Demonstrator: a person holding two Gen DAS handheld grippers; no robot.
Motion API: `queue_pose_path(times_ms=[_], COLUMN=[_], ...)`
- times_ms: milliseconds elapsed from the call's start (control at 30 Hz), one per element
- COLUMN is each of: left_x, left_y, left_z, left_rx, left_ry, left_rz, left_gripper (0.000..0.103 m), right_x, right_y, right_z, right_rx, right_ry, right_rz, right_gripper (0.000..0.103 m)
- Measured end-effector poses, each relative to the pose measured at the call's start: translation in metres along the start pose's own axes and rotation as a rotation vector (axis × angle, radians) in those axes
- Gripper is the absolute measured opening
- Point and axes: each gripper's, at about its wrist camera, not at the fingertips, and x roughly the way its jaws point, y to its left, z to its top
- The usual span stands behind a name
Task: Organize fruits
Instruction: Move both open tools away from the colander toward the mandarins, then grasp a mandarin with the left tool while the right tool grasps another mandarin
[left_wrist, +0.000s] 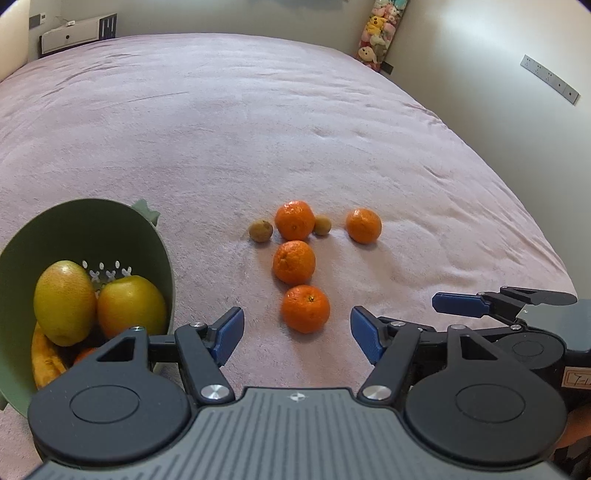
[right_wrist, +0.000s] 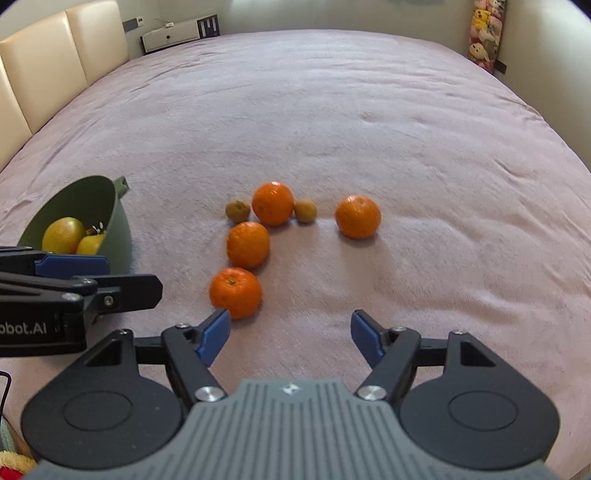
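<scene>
Fruit sorting partly done
Green colander (left_wrist: 162, 254) holds mangoes; four tangerines (left_wrist: 306, 308) and two kiwis lie ahead of both grippers' spread, empty fingers (left_wrist: 229, 334).

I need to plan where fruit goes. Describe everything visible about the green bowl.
The green bowl is a matte, plastic-looking colander with a small handle tab on its far rim and white drain slots inside. It sits tipped on the pink blanket, left of the loose oranges. Inside lie two yellow-green fruits, a banana and something orange.
</scene>
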Motion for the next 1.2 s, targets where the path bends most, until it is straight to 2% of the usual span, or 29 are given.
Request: queue_pose_path(times_ms=[133, 467, 733, 933, 1133, 1200], left_x=[0.009, 0.034, 0.066, 0.085, 0.096, 0.098], left_y=[0.002, -0.001, -0.015, -0.011, -0.009, -0.009], left_z=[-0.003, 0.000, 0.002, 0.003, 0.004, 0.003], left_rx=[0.013, 0.019, 0.065, 0.048, 0.032, 0.033], left_ry=[0.012, 0.023, 0.055, 0.085, 0.090, 0.088], left_rz=[-0.008, -0.049, -0.013, -0.009, -0.014, -0.014], left_gripper=[0.076, 0.073, 0.072, 0.069, 0.064, 0.059], right_x=[0.008, 0.027, 0.039, 0.047, 0.055, 0.057], right_y=[-0.007, -0.021, -0.034, -0.040, -0.039, -0.036], right_z=[-0.005, -0.001, 0.007, 0.012, 0.015, 0.017], right_rx=[0.000, 0.019, 0.042, 0.050, 0.006, -0.023], right_ry=[0.016, 0.036, 0.037, 0.019, -0.034, -0.059], right_rz=[-0.009, -0.019, -0.056, -0.051, -0.072, -0.091], right_gripper=[0.069, 0.058, 0.050, 0.048, 0.048, 0.048])
